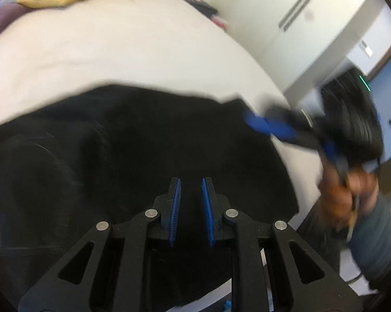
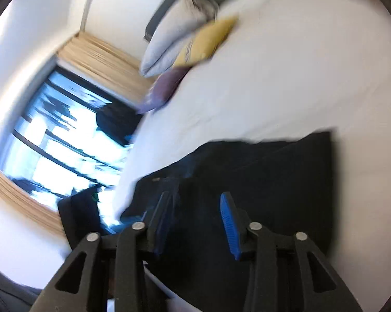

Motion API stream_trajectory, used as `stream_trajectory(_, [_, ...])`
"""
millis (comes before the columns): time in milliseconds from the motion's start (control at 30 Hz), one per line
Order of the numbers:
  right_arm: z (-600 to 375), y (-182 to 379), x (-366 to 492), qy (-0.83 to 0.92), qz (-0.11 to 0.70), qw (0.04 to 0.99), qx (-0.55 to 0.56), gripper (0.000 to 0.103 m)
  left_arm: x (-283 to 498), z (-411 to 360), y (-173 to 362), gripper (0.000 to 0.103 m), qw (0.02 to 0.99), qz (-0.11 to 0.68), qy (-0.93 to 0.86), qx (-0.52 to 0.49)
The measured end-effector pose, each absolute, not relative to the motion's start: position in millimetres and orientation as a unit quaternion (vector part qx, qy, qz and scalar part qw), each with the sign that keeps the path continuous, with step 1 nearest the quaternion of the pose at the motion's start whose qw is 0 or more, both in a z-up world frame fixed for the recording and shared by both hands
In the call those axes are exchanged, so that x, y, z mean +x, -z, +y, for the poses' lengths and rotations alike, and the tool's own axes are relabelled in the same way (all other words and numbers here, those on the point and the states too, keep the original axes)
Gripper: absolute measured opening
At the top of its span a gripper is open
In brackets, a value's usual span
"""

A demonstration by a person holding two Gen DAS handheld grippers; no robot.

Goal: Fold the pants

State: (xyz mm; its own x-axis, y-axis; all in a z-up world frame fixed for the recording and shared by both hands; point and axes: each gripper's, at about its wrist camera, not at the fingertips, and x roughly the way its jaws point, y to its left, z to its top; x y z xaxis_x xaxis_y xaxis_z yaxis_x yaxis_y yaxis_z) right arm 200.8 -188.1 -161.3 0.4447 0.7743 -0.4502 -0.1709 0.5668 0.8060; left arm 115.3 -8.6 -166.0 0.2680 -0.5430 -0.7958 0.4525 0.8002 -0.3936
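- Pants (image 1: 133, 150): black, spread on the white bed (image 1: 143, 46), near edge, directly under both claws.
- Left claw (image 1: 191, 202): pads nearly together, slim gap, nothing pinched; hovers over the cloth.
- Right claw (image 2: 195, 223): spread, empty, at the pants' right edge.
- Risk: right claw may snag one layer only and drag the fold askew.
- Risk: pants lie near the bed edge; a pull could slide them off.
- Unclear: creases, waistband and leg ends lost in black and motion blur; pants' left part cut off.
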Motion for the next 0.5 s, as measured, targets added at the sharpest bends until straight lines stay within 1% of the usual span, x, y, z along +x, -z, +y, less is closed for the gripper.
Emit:
stream_trajectory(67, [-190,183,220,-0.259,0.454,0.777,0.351,0.044,110,-13,194,0.016,0.788,0.534,0.305,-0.011])
stream_trajectory(100, [-196,200,229,-0.249,0.464,0.769,0.363,0.042,107,-9,198,0.016,0.791,0.528,0.309,-0.017])
stream_trajectory(133, [-206,213,235,-0.229,0.469,0.762,0.383,0.033,105,0,200,0.016,0.793,0.520,0.315,-0.038])
stream_trajectory(167, [-221,222,239,-0.201,0.467,0.760,0.404,0.016,105,9,202,0.016,0.791,0.521,0.317,-0.054])
stream_trajectory(233, [-243,221,235,-0.165,0.446,0.771,0.423,0.017,103,25,201,0.016,0.792,0.519,0.315,-0.067])
stream_trajectory(267, [-249,217,229,-0.162,0.436,0.773,0.431,0.024,101,30,200,0.016,0.794,0.517,0.313,-0.069])
stream_trajectory(300, [-252,210,223,-0.168,0.434,0.770,0.436,0.038,96,39,199,0.016,0.798,0.514,0.309,-0.067])
stream_trajectory(333, [-252,202,213,-0.181,0.429,0.768,0.440,0.044,89,39,193,0.016,0.806,0.504,0.304,-0.063])
stream_trajectory(367, [-248,193,203,-0.203,0.421,0.765,0.443,0.050,84,42,184,0.016,0.815,0.487,0.308,-0.067])
stream_trajectory(433, [-234,174,179,-0.262,0.411,0.755,0.440,0.054,81,44,179,0.016,0.819,0.472,0.318,-0.079])
stream_trajectory(467, [-226,169,166,-0.291,0.407,0.748,0.437,0.059,80,44,182,0.016,0.820,0.472,0.314,-0.077])
stream_trajectory(500, [-212,169,149,-0.320,0.406,0.738,0.434,0.070,78,48,187,0.016,0.818,0.481,0.308,-0.072])
